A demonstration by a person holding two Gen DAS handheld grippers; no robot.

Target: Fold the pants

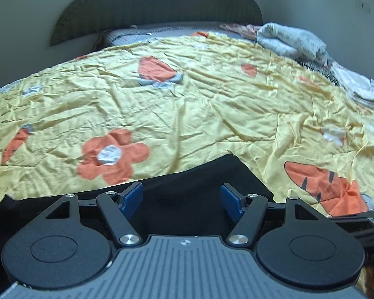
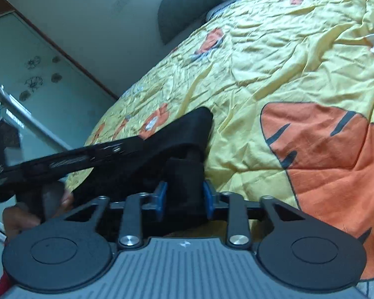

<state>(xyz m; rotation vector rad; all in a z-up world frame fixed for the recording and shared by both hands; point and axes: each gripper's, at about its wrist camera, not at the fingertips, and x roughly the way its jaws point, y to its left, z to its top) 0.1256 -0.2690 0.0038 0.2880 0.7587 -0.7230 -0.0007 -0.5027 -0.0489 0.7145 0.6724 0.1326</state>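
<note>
Black pants (image 1: 192, 194), plain dark fabric, no detail readable, lying on the near edge of the quilt (image 1: 187, 99), which is yellow and crumpled with orange flowers and a striped orange tiger patch. Upper edge of the cloth rises to a soft peak on the quilt, rest running off under the tool.

Left wrist view only: dark scalloped headboard (image 1: 157, 7) behind the quilt, a heap of pale laundry (image 1: 291, 41) at the quilt's far right corner, wall sockets up top. Pants look flat and spread here.

Right wrist view only: glass door (image 2: 32, 79) with flower decals off the quilt's left side, and the other tool seen side-on with a hand (image 2: 20, 218) wrapped round its grip. Here the pants (image 2: 182, 134) are bunched into a thick folded wad, lifted a bit off the quilt, one rounded end sticking out over the yellow.

Left gripper (image 1: 182, 200): blue pads (image 1: 129, 200) standing well apart, nothing pinched, just hovering over the black cloth; can't tell if touching it.

Right gripper (image 2: 184, 198): pads (image 2: 160, 198) drawn in narrow and pressed on both sides of that wad, so clamped on the pants right at the quilt's near edge.
</note>
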